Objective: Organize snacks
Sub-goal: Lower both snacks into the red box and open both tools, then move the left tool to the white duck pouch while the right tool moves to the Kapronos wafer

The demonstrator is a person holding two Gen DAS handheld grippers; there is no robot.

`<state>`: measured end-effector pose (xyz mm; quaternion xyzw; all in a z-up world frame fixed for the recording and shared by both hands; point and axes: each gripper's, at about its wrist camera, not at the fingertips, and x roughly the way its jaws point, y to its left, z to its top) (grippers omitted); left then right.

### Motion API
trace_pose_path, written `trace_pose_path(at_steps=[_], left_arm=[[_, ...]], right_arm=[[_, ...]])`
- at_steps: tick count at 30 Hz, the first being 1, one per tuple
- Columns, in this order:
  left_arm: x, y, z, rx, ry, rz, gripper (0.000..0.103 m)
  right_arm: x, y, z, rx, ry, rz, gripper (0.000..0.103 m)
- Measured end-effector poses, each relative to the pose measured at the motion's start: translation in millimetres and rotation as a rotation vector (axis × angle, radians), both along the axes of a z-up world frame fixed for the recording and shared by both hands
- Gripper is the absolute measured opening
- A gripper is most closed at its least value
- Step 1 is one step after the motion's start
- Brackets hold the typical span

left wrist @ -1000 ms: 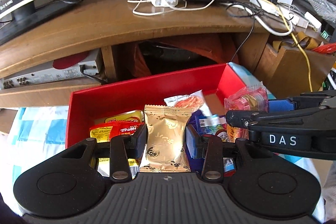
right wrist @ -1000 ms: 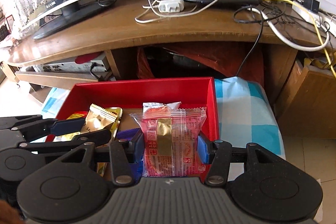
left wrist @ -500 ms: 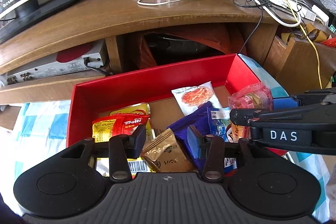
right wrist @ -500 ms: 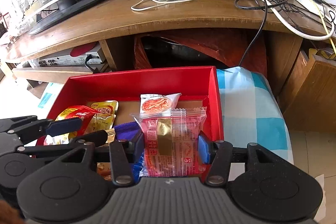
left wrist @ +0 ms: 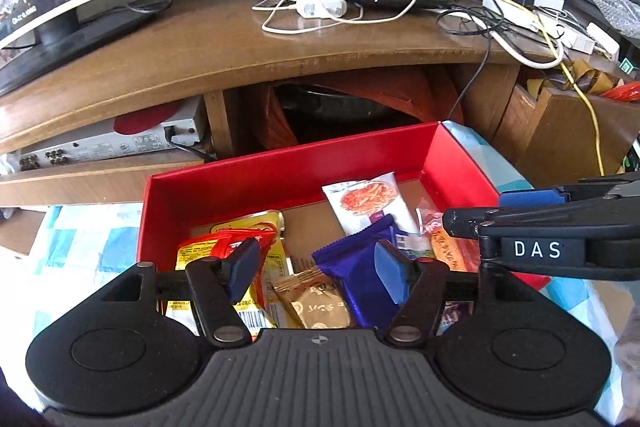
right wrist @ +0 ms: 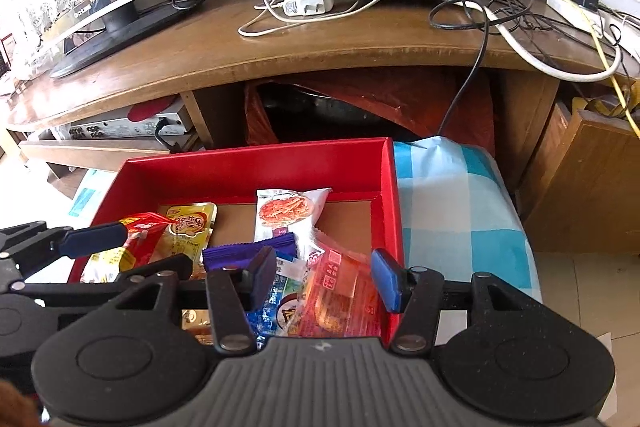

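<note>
Red snack box (left wrist: 280,167) on checked cloth (right wrist: 452,203), wooden desk (left wrist: 208,55) behind, both grippers' jaws spread, empty

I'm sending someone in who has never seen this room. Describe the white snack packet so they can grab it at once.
Below the wooden desk sits a red box of snacks. The white snack packet lies flat toward the box's back wall, right of the yellow packet and behind the purple wrapper. It alone is white, with a picture of orange-red strips.
</note>
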<state>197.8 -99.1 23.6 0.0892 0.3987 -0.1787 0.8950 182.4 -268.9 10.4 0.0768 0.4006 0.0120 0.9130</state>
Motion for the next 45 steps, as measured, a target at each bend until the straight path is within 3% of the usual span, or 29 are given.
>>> trace_pose_path(at_steps=[10,19,26,29,31,33,36,42,44,45], left_arm=[[-36.5,-11.8,13.6,-0.043,0.004,-0.079,0.076],[-89.9,-45.6,-12.0,-0.079,0.154,-0.161,0.08],[-98.0,-72.3,-57.3,-0.121,0.336,-0.054,0.081],[-94.3,-82.5,-68.7,-0.138,0.368,0.015,0.083],[-95.4,-90.2,-69.9,-0.134,0.345,0.037,0.085],[-100.8,-98.2,-69.5,-0.103,0.317,0.046,0.082],[-113.5,-102.4,-68.6,-0.029,0.262,0.002,0.07],[-131.6,-85.3,-62.2,0.018,0.261,-0.078,0.059],[-138.9,-77.9,-57.9,0.049,0.257,-0.12,0.046],[-142.3,-73.9,-55.8,0.065,0.254,-0.137,0.045]], right_arm=[[-51.9,-20.2,8.1,-0.008,0.006,-0.049,0.081],[-104.2,-52.7,4.0,-0.001,0.036,-0.101,0.082],[-119.1,-65.9,2.4,0.027,0.041,-0.08,0.082],[-121.5,-70.3,1.5,0.04,0.045,-0.069,0.082],[-122.5,-72.3,1.4,0.042,0.046,-0.062,0.082],[-122.2,-74.0,0.5,0.04,0.048,-0.057,0.082],[-121.9,-77.4,-2.3,0.027,0.058,-0.06,0.081],[-120.3,-77.2,-10.0,0.012,0.086,-0.048,0.081],[-117.7,-74.3,-13.7,0.009,0.101,-0.036,0.081],[-115.7,-72.3,-16.0,0.001,0.108,-0.033,0.081]])
